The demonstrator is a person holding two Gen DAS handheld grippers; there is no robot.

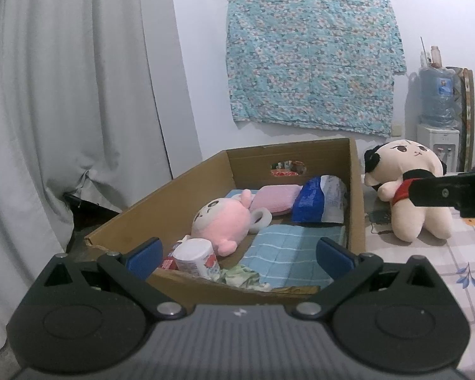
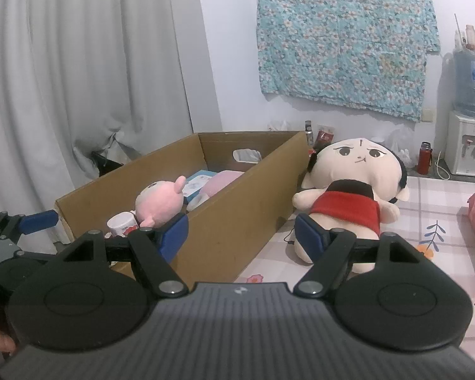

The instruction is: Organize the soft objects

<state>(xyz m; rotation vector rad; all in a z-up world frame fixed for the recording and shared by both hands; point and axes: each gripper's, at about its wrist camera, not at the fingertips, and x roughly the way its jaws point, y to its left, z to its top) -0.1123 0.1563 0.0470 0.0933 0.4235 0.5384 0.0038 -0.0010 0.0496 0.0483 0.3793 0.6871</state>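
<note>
Blue-padded fingers (image 2: 174, 231) of the right gripper (image 2: 240, 234) stand spread and empty, angled toward a cream plush doll (image 2: 354, 183) in red sitting on the patterned tablecloth (image 2: 443, 221) beside the cardboard box (image 2: 231, 221). The left gripper (image 1: 237, 253), likewise released, hovers over the box's pink plush (image 1: 221, 221) and ribbed blue towel (image 1: 285, 253).

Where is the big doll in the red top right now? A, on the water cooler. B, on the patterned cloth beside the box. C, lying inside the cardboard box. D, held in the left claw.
B: the doll sits on the patterned cloth just outside the cardboard box, and both claws are open and empty.
</note>
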